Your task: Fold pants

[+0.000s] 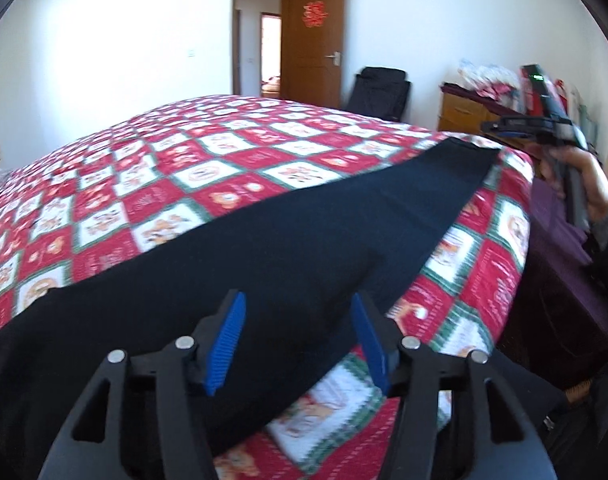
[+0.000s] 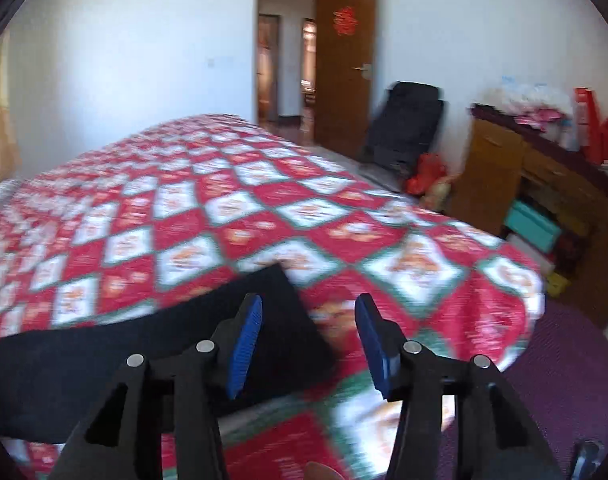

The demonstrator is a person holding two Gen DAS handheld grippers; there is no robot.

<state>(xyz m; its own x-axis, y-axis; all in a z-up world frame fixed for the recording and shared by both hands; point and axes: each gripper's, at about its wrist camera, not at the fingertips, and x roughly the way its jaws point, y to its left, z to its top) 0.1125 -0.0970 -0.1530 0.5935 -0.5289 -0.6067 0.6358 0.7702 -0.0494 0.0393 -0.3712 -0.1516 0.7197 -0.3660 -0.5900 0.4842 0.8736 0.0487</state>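
Looking along both grippers, I see the dark pants [image 1: 240,256] lying flat in a long strip near the edge of the red patchwork quilt [image 1: 144,184], with the left gripper [image 1: 300,340] and right gripper [image 2: 307,344] each standing apart, nothing between the pads. My worry is the next pinch: the fabric looks limp and layered, so I judge a shallow bite could catch only the top layer. Pulling unevenly from the two ends could also skew the fold or drag the quilt.
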